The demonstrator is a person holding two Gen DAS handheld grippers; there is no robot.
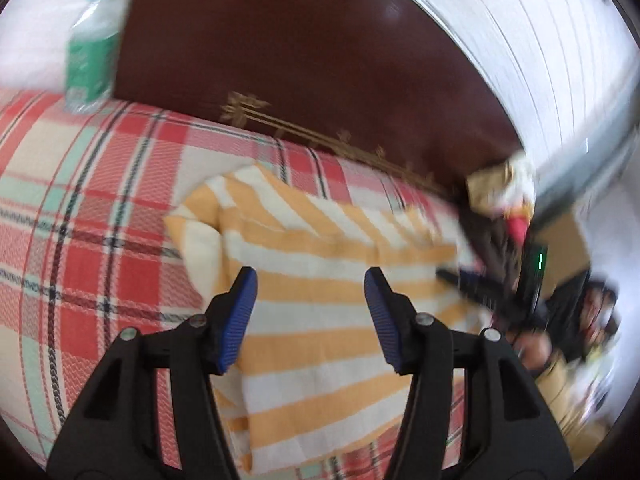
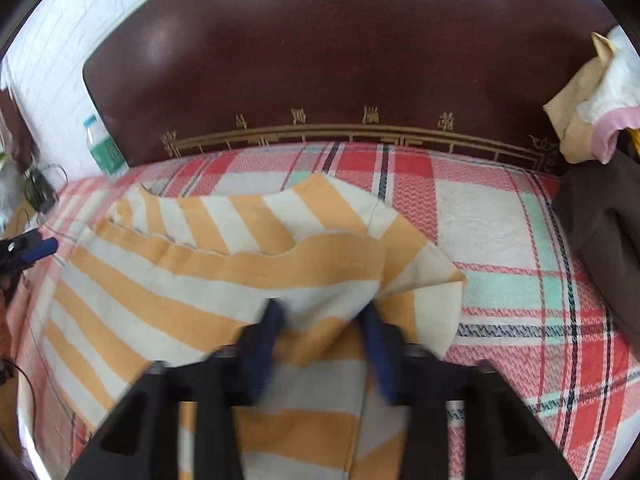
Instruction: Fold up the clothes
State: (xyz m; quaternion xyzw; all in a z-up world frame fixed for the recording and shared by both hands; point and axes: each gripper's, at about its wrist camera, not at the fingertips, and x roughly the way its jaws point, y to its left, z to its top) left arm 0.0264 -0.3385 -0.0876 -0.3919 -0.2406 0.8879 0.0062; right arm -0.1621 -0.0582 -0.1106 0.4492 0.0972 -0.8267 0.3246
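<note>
An orange and white striped shirt [image 1: 332,312] lies partly folded on a red plaid bed cover [image 1: 80,240]; it also shows in the right wrist view [image 2: 208,280]. My left gripper [image 1: 311,280] is open and empty, hovering over the shirt's striped body. My right gripper [image 2: 322,312] is open, blurred by motion, with its fingers low over the shirt near a folded sleeve [image 2: 420,280]. The left gripper's blue tip [image 2: 38,250] shows at the left edge of the right wrist view.
A dark wooden headboard [image 2: 340,60] with gold trim backs the bed. A green-labelled bottle [image 1: 90,60] stands at its left end. Dark and pale clothes [image 2: 596,92] pile at the right. The plaid cover [image 2: 500,220] is bare right of the shirt.
</note>
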